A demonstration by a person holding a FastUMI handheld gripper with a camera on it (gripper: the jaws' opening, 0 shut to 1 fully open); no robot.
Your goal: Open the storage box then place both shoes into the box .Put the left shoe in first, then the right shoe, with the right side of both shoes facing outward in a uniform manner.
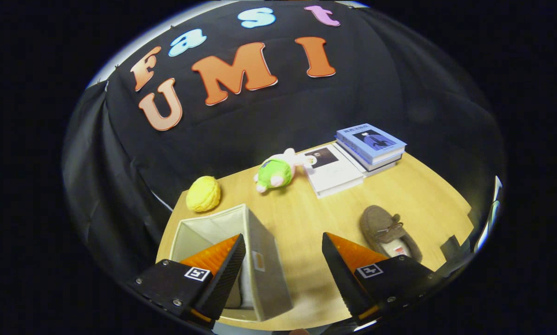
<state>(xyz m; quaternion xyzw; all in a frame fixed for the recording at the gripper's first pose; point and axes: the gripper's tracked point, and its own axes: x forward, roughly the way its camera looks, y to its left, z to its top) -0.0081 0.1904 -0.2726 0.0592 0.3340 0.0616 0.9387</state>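
Observation:
A grey fabric storage box (264, 260) stands open-topped on the wooden table (306, 214), under and just ahead of my left finger (222, 270). Its pale inside shows, and what lies at its bottom is hidden by that finger. A brown moccasin shoe (384, 230) lies on the table just beyond my right finger (348, 270), its toe pointing away from me. My gripper (283, 244) hangs above the table with its fingers wide apart and nothing between them; the box's right wall sits below the gap.
At the table's far side lie a yellow knitted ball (204, 193), a green and white plush toy (276, 172), a white book (332, 170) and a stack of blue-covered books (370, 146). Black cloth walls close in behind and to the left.

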